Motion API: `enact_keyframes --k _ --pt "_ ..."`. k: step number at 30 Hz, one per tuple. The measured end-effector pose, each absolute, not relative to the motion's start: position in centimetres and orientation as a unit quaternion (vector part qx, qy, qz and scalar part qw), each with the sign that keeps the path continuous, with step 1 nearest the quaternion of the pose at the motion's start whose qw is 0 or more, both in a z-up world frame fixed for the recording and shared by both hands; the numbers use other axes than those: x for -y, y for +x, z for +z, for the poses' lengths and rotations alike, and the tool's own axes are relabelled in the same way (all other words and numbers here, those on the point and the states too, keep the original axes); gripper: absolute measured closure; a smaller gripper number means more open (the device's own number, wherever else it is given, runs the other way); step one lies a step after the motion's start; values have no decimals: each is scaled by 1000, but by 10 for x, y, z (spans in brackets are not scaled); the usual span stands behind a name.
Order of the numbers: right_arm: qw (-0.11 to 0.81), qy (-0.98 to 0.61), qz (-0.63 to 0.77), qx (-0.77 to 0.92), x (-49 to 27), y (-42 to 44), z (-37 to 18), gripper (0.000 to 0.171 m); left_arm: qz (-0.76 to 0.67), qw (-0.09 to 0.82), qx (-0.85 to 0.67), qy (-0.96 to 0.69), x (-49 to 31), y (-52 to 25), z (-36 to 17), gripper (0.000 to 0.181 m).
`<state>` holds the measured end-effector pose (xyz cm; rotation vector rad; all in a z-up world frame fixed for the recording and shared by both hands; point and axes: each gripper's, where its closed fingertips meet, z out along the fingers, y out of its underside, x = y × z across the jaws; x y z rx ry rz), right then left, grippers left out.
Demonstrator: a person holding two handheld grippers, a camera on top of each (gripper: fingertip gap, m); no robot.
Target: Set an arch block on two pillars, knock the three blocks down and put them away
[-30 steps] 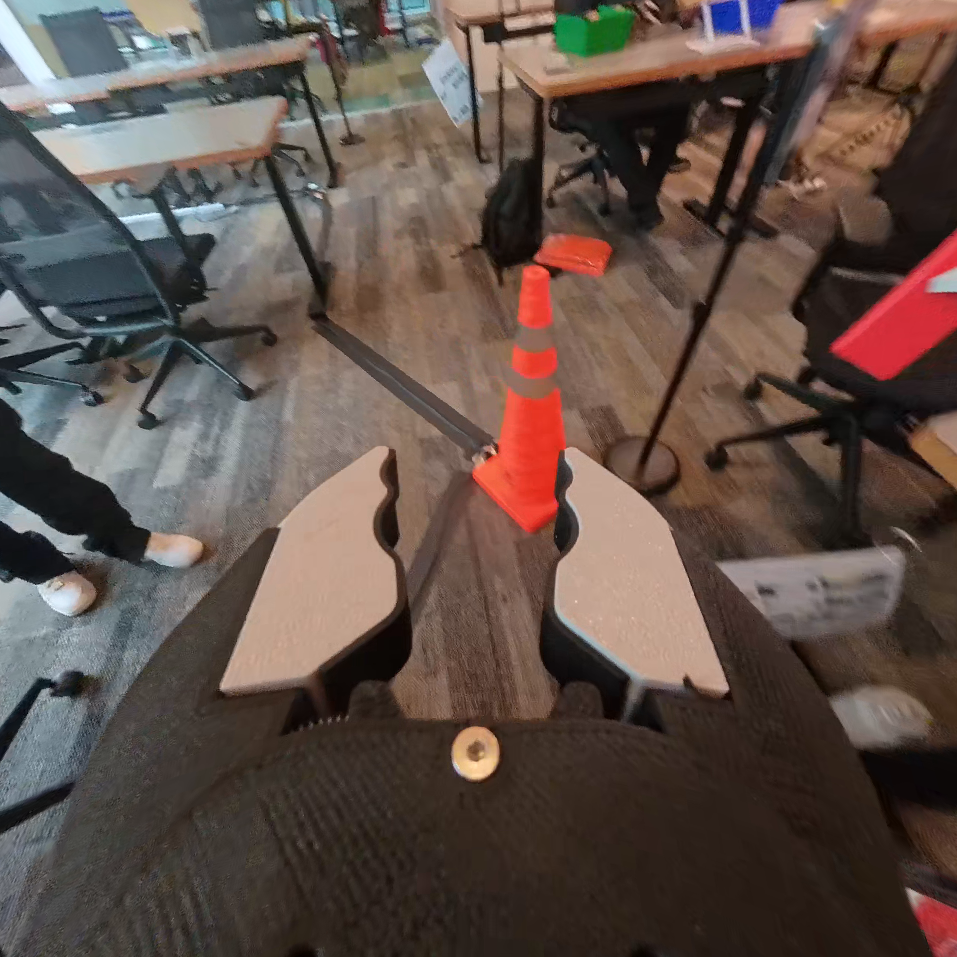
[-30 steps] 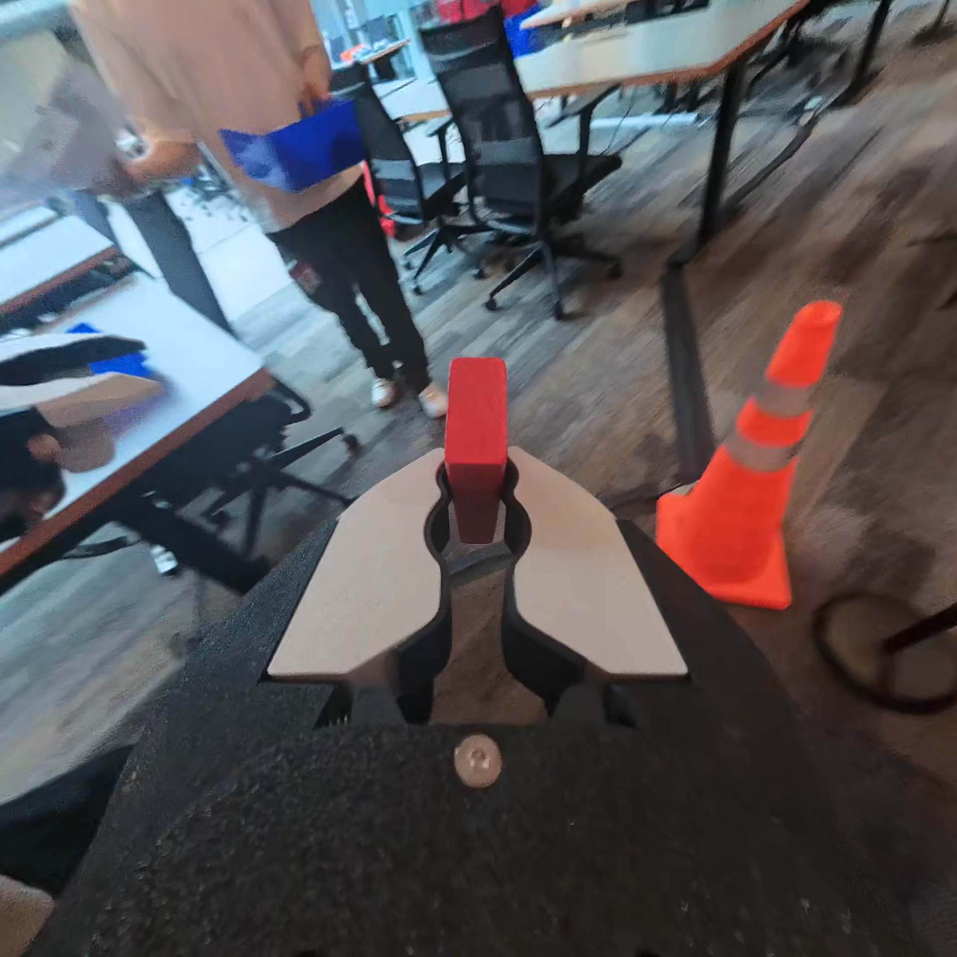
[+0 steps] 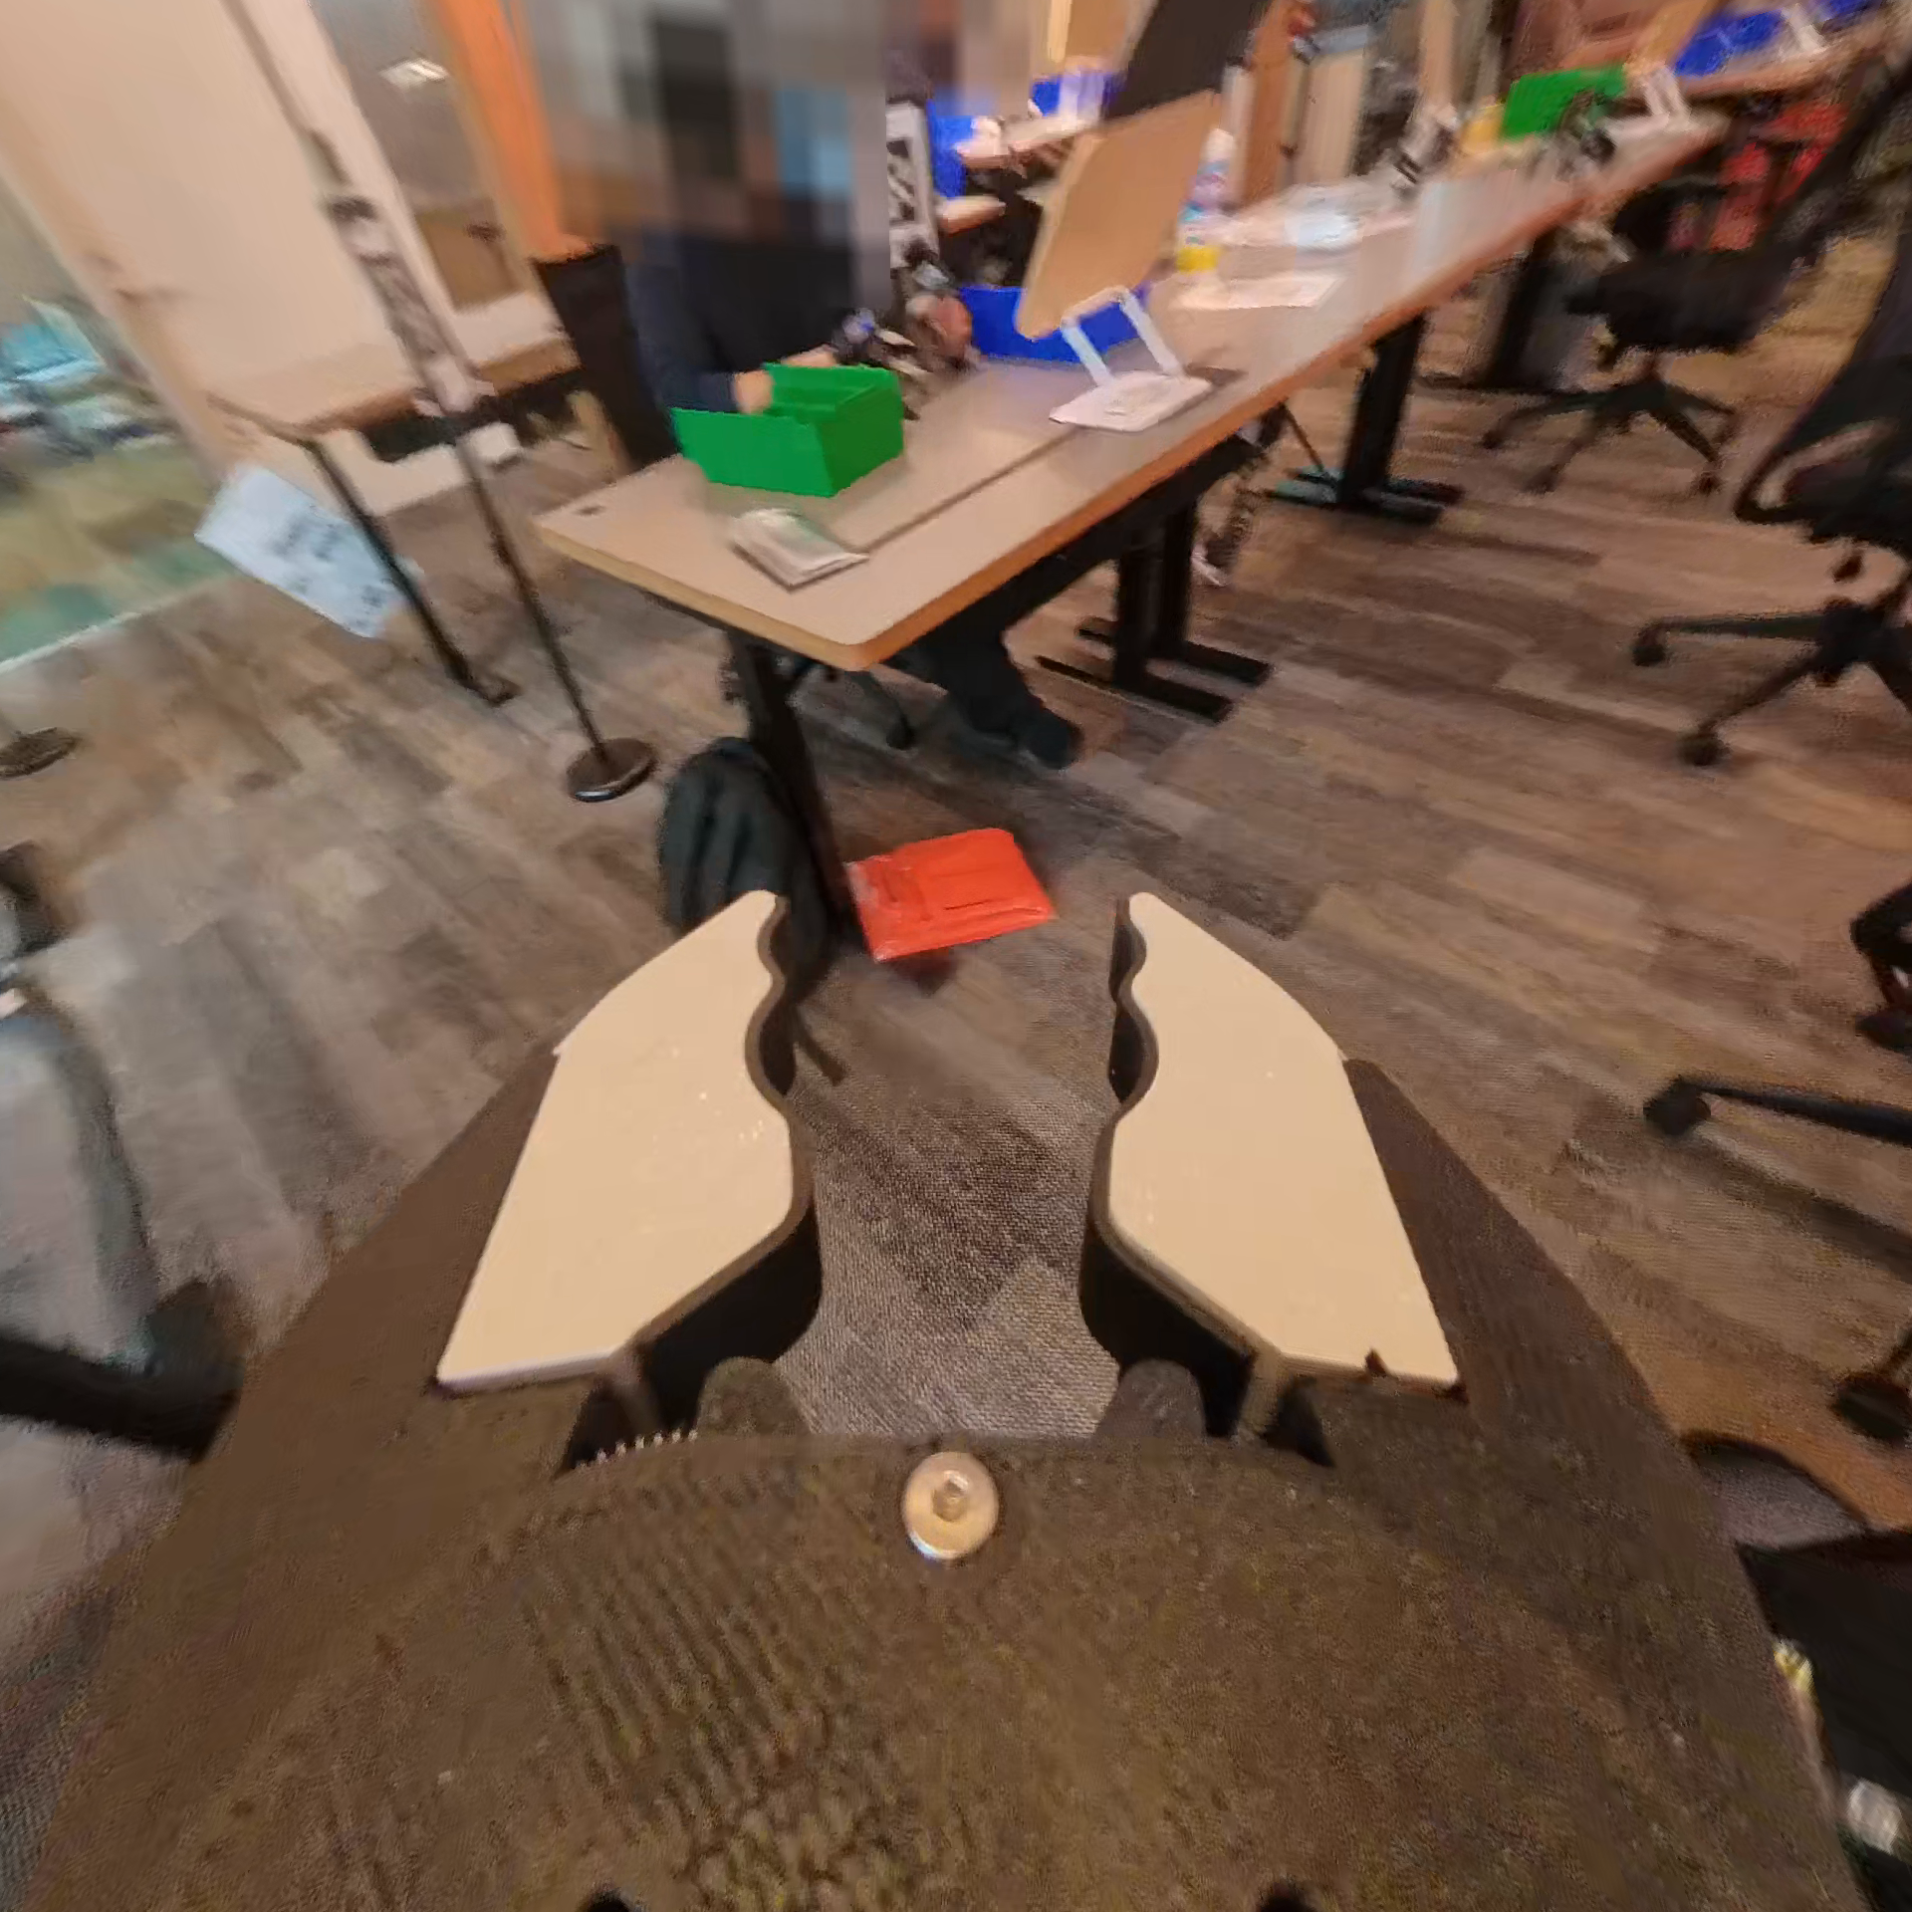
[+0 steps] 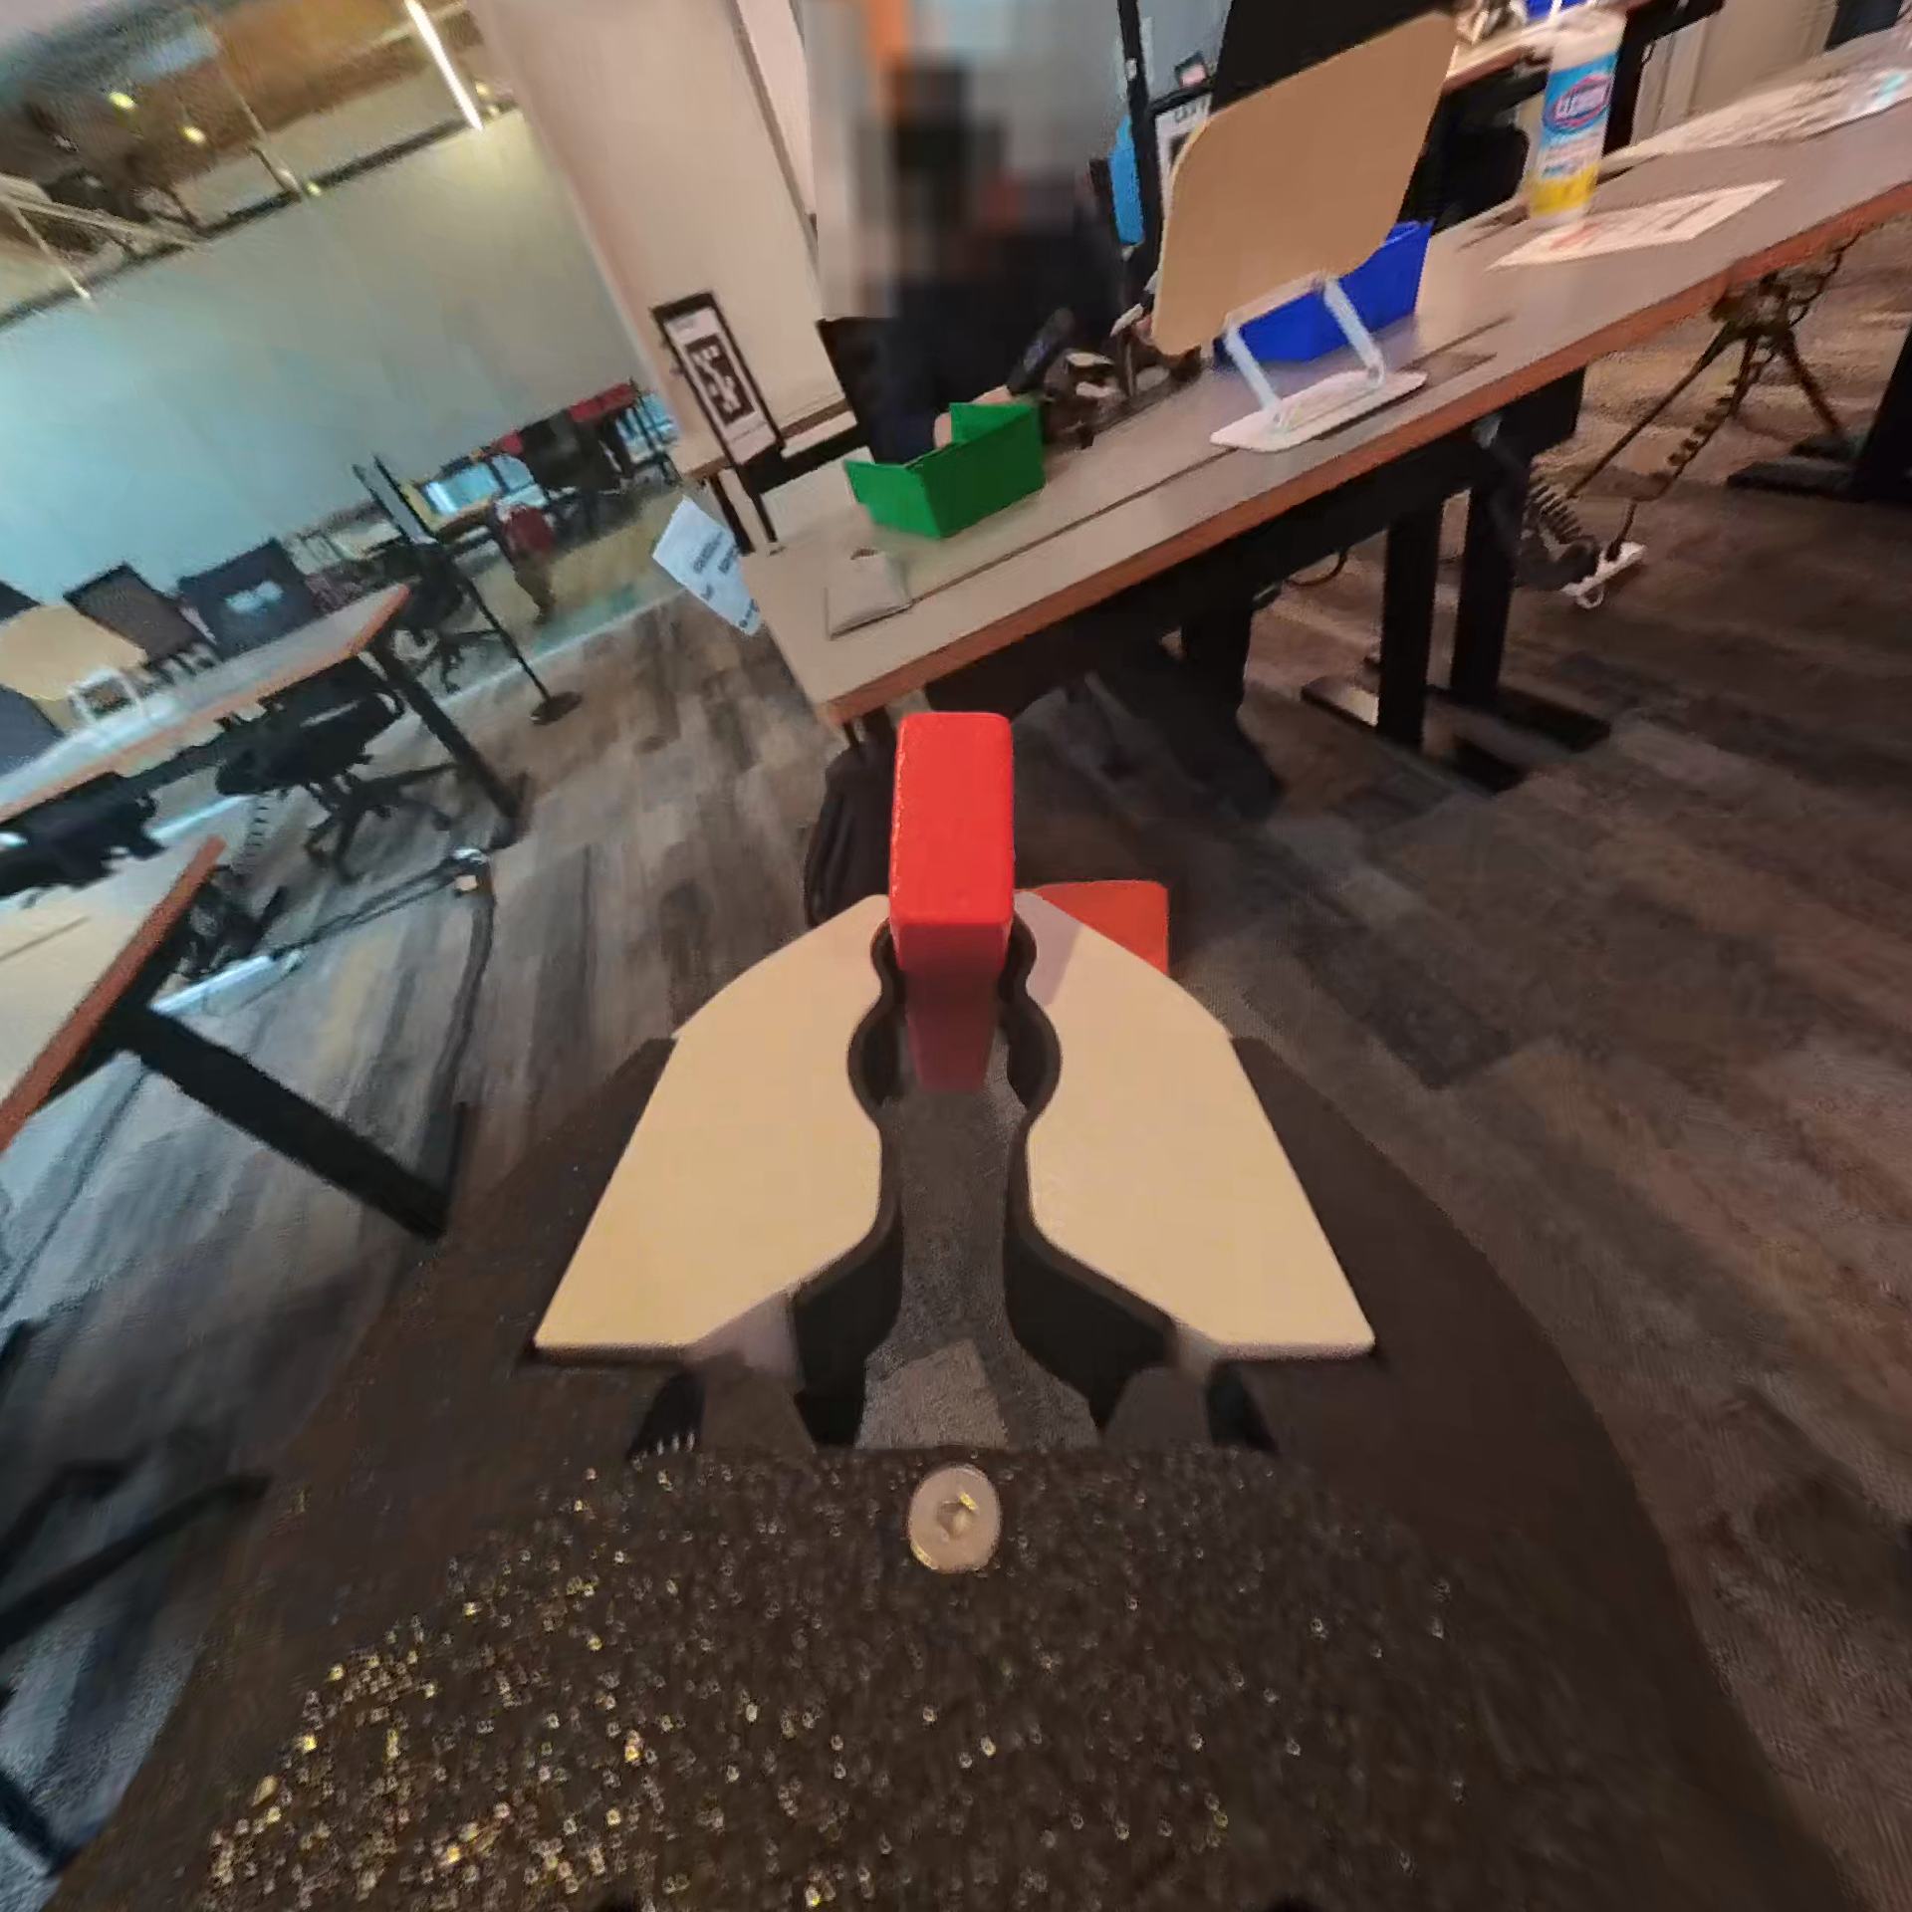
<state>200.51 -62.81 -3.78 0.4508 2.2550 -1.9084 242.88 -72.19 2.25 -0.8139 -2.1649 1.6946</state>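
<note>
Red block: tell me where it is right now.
In the right wrist view, the red block stands upright at centre frame, clamped between the right gripper fingertips, held above the floor in front of the table bearing the green bin.

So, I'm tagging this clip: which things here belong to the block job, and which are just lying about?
Job:
- red block, clamped in the right hand-held gripper
- left hand-held gripper, open and empty

Lying about:
- green bin
- flat red packet on the floor
- black backpack
- wipes canister

seated person (image 3: 724, 321) mosaic-blurred (upper body), legs under desk (image 3: 931, 610)
</note>
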Motion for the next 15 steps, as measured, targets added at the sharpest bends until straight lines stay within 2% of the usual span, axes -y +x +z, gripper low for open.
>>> enact_keyframes --k 2,5,9,12,15 --pt "58 152 -628 -761 669 1967 -17 154 572 131 736 -337 788 2382 26 121" --pt "36 179 -619 -764 716 1897 -2 155 548 173 725 -379 886 2296 22 121" --pt "-7 227 -599 -768 766 1797 -29 155 502 211 718 -433 1001 2162 -28 121" --pt "-47 280 -575 -767 795 1716 -66 155 475 254 704 -463 1072 2037 -71 121" --pt "-95 335 -550 -759 814 1629 -70 155 443 318 670 -503 1123 1874 -88 121"
